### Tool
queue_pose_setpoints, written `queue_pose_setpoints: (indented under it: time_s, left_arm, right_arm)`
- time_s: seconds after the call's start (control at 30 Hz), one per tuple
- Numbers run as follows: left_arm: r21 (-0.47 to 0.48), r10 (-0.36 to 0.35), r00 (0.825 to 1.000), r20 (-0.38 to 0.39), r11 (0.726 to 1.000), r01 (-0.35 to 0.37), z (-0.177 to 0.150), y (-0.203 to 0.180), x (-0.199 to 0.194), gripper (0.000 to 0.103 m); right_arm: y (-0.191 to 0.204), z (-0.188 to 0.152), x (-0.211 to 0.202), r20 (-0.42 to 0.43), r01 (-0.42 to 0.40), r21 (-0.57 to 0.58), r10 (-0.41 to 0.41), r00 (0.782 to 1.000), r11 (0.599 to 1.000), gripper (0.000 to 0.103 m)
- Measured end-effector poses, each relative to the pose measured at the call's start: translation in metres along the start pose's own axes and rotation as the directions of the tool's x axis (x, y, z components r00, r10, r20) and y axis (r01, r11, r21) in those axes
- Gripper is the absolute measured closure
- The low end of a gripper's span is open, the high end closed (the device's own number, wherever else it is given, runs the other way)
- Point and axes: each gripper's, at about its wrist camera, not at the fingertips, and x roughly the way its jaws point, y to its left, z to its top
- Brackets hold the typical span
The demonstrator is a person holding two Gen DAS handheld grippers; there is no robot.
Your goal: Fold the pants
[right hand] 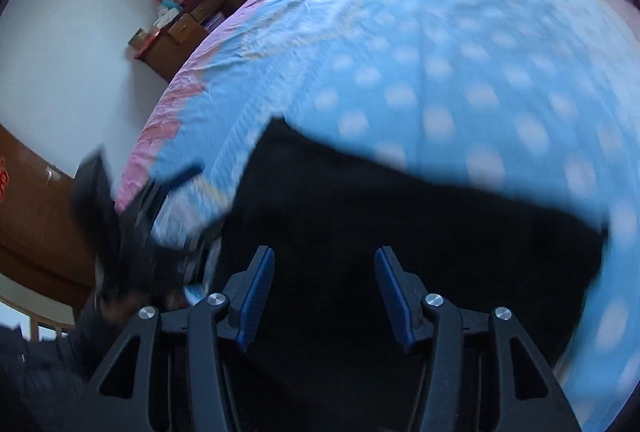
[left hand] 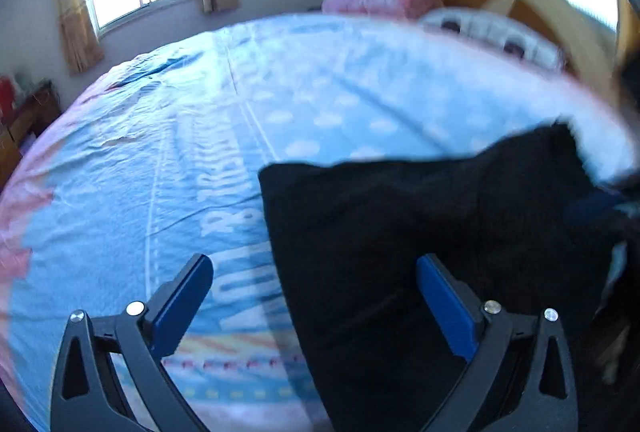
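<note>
Left wrist view is showing the left gripper hanging with its blue-padded fingers spread wide and holding nothing, one finger over the light blue polka-dot printed bedsheet and the other over the black soft fabric pants, whose left edge is running between them. The pants are lying flat on the sheet toward the near right of the bed, apparently already folded into a compact panel, though blur is making the layers hard to count. Moving rightward, the right wrist view is showing the right gripper also parted and empty, hovering directly above the dark cloth. For a clean next fold, each gripper is probably needing to come down on a matching corner of the same edge, pinching all layers together, then lifting evenly and laying that edge squarely onto the opposite one, keeping the fabric taut to avoid wrinkles.
</note>
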Motion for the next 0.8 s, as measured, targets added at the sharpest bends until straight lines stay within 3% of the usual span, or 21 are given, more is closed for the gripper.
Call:
queue_pose_setpoints:
  time_s: [0.13,0.23,0.3,0.37,0.5,0.63,0.8]
  left_arm:
    - [-0.026,-0.040,0.999,-0.032,0.999,0.039,0.003,0.001,0.014,0.000]
    - [-0.073,-0.057,0.997,-0.059,0.996,0.053,0.004,0.008,0.005,0.000]
    - [-0.054,-0.035,0.999,0.012,0.998,0.035,0.008,-0.001,-0.019,0.000]
    - [-0.030,-0.019,0.998,0.067,0.999,0.021,0.017,-0.009,-0.037,0.000]
    - [0.015,-0.046,0.996,0.071,0.999,0.045,0.033,-0.027,-0.034,0.000]
    - [0.077,-0.039,0.999,0.026,0.996,0.037,0.041,-0.045,-0.011,0.000]
    - [0.100,-0.035,0.999,-0.021,0.994,0.037,0.041,-0.054,0.004,0.000]
  right_arm:
    - [-0.038,-0.045,0.007,0.015,0.046,0.120,-0.048,0.999,0.992,0.049]
    - [-0.056,-0.057,-0.004,0.087,-0.006,0.161,-0.008,0.996,0.987,0.050]
    - [-0.056,-0.062,-0.021,0.144,-0.059,0.188,0.031,0.989,0.980,0.049]
    - [-0.055,-0.068,-0.042,0.221,-0.052,0.184,0.010,0.975,0.982,0.049]
    - [-0.065,-0.090,-0.074,0.302,-0.007,0.231,-0.065,0.951,0.973,0.049]
    - [-0.084,-0.109,-0.082,0.296,0.043,0.262,-0.123,0.947,0.964,0.049]
    - [-0.074,-0.116,-0.077,0.304,0.074,0.167,-0.123,0.945,0.983,0.049]
